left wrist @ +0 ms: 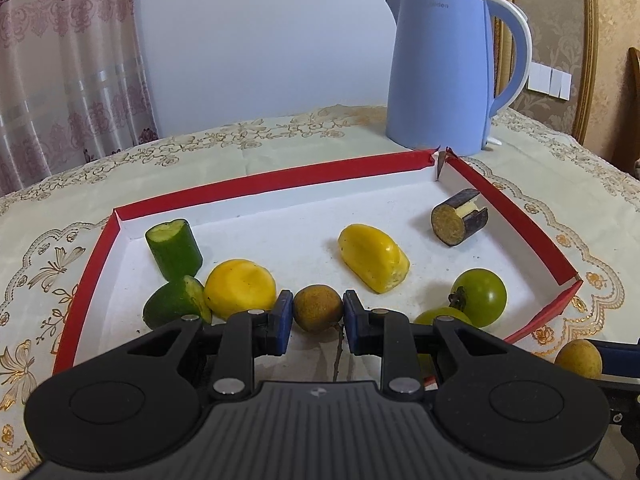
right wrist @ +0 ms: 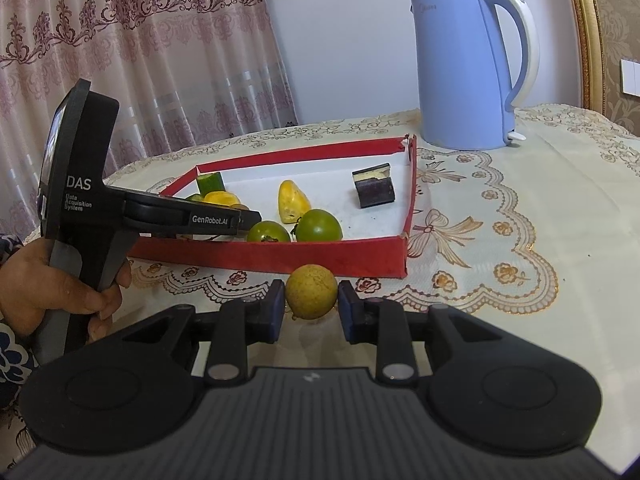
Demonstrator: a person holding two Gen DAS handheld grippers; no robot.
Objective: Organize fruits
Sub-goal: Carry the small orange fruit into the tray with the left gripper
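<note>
A red-walled tray (left wrist: 256,184) with a white floor holds cucumber pieces (left wrist: 174,254), two yellow pieces (left wrist: 374,256), two green tomatoes (left wrist: 482,296) and a dark cut chunk (left wrist: 458,218). My left gripper (left wrist: 318,314) is inside the tray's near edge, its blue pads against a brown round fruit (left wrist: 318,308). My right gripper (right wrist: 311,300) is outside the tray (right wrist: 280,258) on the tablecloth, with a yellowish round fruit (right wrist: 311,292) between its pads and a small gap on each side. That fruit also shows in the left wrist view (left wrist: 578,360).
A blue electric kettle (left wrist: 444,72) stands behind the tray's far right corner. The table has an embroidered cream cloth (right wrist: 520,220). A curtain (left wrist: 68,72) hangs at the left and a gold-framed wall panel at the right. The person's hand (right wrist: 60,292) holds the left gripper.
</note>
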